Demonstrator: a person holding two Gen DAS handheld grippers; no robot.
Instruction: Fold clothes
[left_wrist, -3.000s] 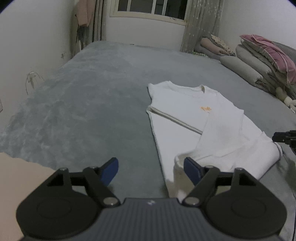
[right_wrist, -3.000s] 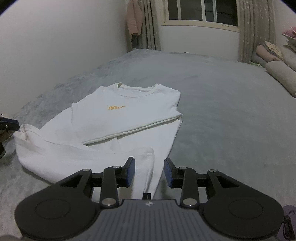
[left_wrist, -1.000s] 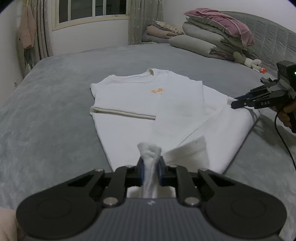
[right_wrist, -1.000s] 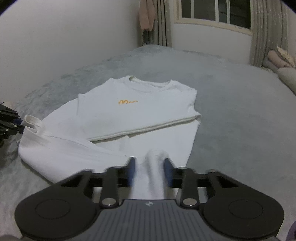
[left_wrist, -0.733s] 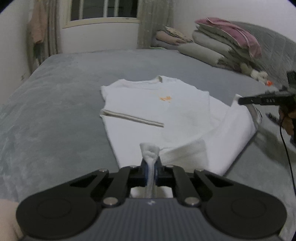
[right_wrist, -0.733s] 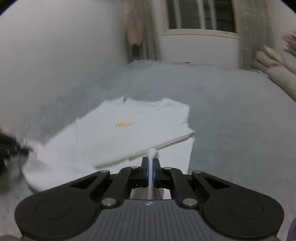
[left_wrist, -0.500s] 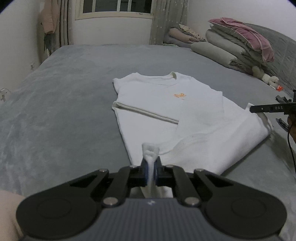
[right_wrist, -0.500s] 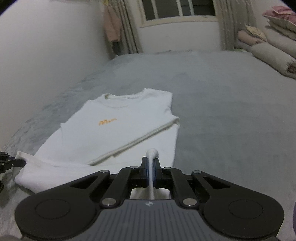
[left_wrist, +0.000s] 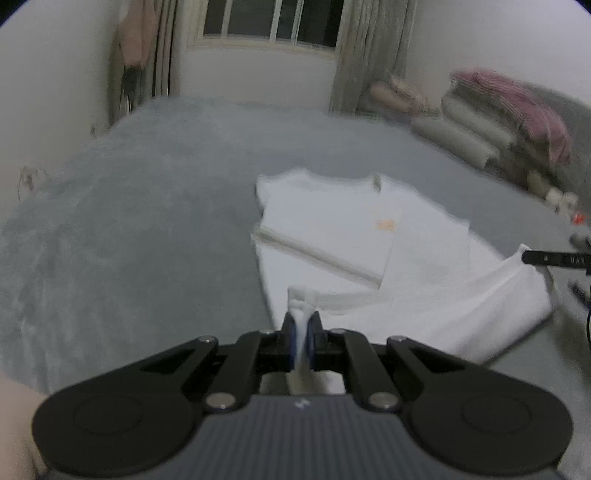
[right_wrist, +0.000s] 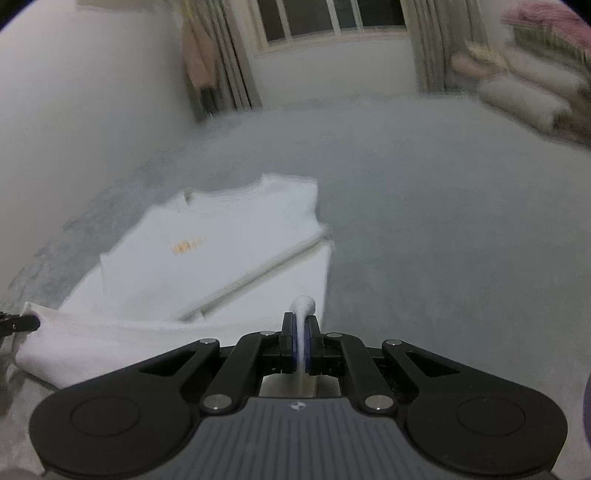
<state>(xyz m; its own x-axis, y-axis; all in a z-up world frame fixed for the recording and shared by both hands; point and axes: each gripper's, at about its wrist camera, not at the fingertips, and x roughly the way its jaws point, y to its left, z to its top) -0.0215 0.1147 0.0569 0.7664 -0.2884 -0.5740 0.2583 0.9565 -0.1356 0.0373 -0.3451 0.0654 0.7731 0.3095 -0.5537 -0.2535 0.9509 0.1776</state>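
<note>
Nearest, the left claw (left_wrist: 303, 334) angles down toward the bed, its blue pads clamped on a bunched corner of the white sweatshirt (left_wrist: 354, 236) at its near hem; the right claw (right_wrist: 302, 338) tilts down likewise and pinches the hem's other corner. Between them the hem lifts slightly while the rest of the sweatshirt lies flat on the grey bed (left_wrist: 147, 206), sleeves folded across, collar pointing away. Beyond, stacked bedding (left_wrist: 495, 122) and a curtained window (left_wrist: 273, 18) line the far walls.
</note>
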